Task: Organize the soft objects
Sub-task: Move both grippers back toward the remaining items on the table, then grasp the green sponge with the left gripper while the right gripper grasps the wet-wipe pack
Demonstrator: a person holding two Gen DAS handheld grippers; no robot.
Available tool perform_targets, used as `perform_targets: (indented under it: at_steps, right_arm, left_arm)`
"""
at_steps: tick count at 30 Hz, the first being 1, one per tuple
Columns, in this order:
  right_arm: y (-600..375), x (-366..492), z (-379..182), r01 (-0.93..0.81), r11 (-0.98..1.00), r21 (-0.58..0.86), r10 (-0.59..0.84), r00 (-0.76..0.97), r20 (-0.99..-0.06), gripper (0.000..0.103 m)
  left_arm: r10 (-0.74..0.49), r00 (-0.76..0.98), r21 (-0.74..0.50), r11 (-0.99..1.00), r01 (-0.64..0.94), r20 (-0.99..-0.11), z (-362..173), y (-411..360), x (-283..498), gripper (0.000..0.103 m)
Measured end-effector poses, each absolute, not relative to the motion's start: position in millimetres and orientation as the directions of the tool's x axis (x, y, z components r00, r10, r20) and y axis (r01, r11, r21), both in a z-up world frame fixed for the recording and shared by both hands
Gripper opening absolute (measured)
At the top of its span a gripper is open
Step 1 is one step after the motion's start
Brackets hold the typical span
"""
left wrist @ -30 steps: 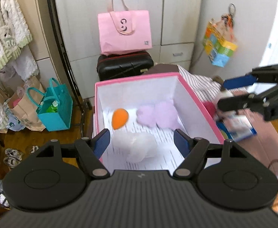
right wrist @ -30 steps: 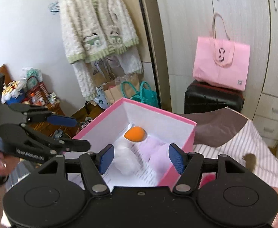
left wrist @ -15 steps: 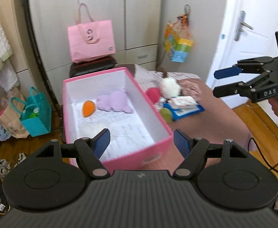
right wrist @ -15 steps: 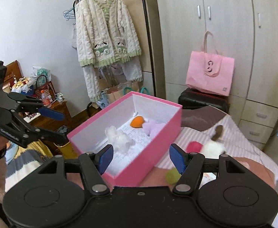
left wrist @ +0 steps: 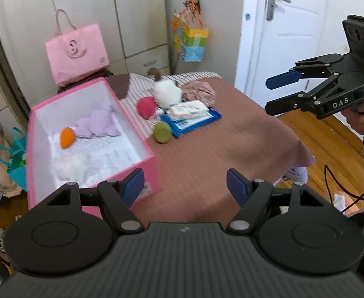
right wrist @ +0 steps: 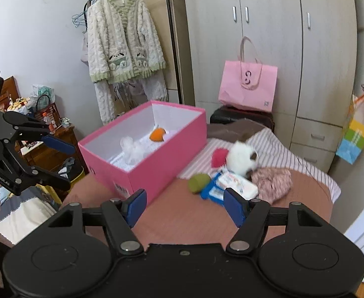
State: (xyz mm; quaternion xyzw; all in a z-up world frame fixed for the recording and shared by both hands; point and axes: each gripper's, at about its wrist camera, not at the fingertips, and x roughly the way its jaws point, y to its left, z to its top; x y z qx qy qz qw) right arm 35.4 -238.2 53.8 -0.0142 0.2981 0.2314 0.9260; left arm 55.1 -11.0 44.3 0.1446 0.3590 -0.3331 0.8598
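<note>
A pink box (left wrist: 142,141) (right wrist: 162,171) stands on the brown-covered table (left wrist: 231,144). Inside lie an orange soft piece (left wrist: 67,137) (right wrist: 157,134), a purple plush (left wrist: 96,125) and a white fluffy piece (left wrist: 70,167) (right wrist: 132,149). Beside the box lie a red ball (left wrist: 145,106) (right wrist: 218,157), a green ball (left wrist: 162,131) (right wrist: 198,183), a white plush (left wrist: 167,93) (right wrist: 241,157) and a pink fluffy item (left wrist: 199,92) (right wrist: 272,183). My left gripper (left wrist: 184,186) (right wrist: 57,164) is open and empty, above the table's near edge. My right gripper (right wrist: 184,207) (left wrist: 281,92) is open and empty, back from the objects.
A wipes pack (left wrist: 190,110) (right wrist: 237,182) lies on a blue packet (left wrist: 194,123). A pink tote (left wrist: 77,52) (right wrist: 247,87) sits on a black suitcase (right wrist: 241,118) by the wardrobe. A clothes rack with a cardigan (right wrist: 122,39) stands left. A white door (left wrist: 293,24) is at right.
Both grippers have pulled back and up from the box. The loose toys and the table's brown cover have come into view. Both stayed open.
</note>
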Motion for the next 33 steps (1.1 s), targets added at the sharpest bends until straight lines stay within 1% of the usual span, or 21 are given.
perform_targets:
  at_steps: [3, 7, 12, 14, 17, 18, 22, 23, 26, 27, 31, 33]
  right_arm:
    - [-247, 33, 43, -0.441, 0.889, 0.124, 0.429, 0.704, -0.566, 0.073]
    - [-256, 34, 31, -0.443, 0.889, 0.120, 0.428, 0.706, -0.564, 0.073]
    - [-268, 46, 16, -0.454, 0.881, 0.128, 0.449, 0.722, -0.527, 0.073]
    - [-272, 52, 9, -0.469, 0.873, 0.135, 0.471, 0.736, -0.486, 0.073]
    - [-274, 65, -1, -0.484, 0.867, 0.119, 0.483, 0.759, -0.437, 0.073]
    - [-274, 69, -4, -0.486, 0.866, 0.116, 0.484, 0.759, -0.435, 0.073]
    - [-273, 96, -17, -0.498, 0.860, 0.112, 0.491, 0.748, -0.447, 0.073]
    - [-273, 104, -20, -0.502, 0.857, 0.118, 0.497, 0.742, -0.449, 0.073]
    - [-273, 119, -26, -0.498, 0.860, 0.113, 0.495, 0.757, -0.427, 0.073]
    - [-273, 124, -27, -0.504, 0.856, 0.116, 0.501, 0.753, -0.426, 0.073]
    - [-275, 145, -32, -0.523, 0.837, 0.163, 0.538, 0.729, -0.424, 0.073]
    - [-278, 158, -34, -0.521, 0.835, 0.177, 0.543, 0.724, -0.426, 0.073]
  left_arm:
    - [-0.480, 0.487, -0.016, 0.724, 0.690, -0.730, 33, -26, 56, 0.071]
    - [-0.476, 0.480, -0.014, 0.721, 0.693, -0.737, 19, -42, 61, 0.069]
    - [-0.480, 0.493, -0.038, 0.744, 0.668, -0.726, 5, -62, 72, 0.068]
    - [-0.470, 0.523, -0.035, 0.767, 0.641, -0.711, 0, -67, 78, 0.068]
    - [-0.394, 0.629, 0.044, 0.825, 0.564, -0.670, -8, -80, 82, 0.068]
    - [-0.383, 0.647, 0.060, 0.831, 0.553, -0.659, -11, -84, 83, 0.068]
    - [-0.401, 0.662, 0.031, 0.841, 0.540, -0.633, -18, -97, 96, 0.067]
    - [-0.395, 0.684, 0.046, 0.847, 0.530, -0.613, -20, -101, 98, 0.066]
    - [-0.346, 0.779, 0.149, 0.863, 0.483, -0.522, -26, -115, 96, 0.066]
    - [-0.343, 0.790, 0.154, 0.866, 0.475, -0.508, -29, -119, 99, 0.066]
    - [-0.366, 0.770, 0.099, 0.871, 0.481, -0.523, -40, -127, 116, 0.065]
    - [-0.341, 0.788, 0.116, 0.882, 0.457, -0.512, -49, -133, 125, 0.064]
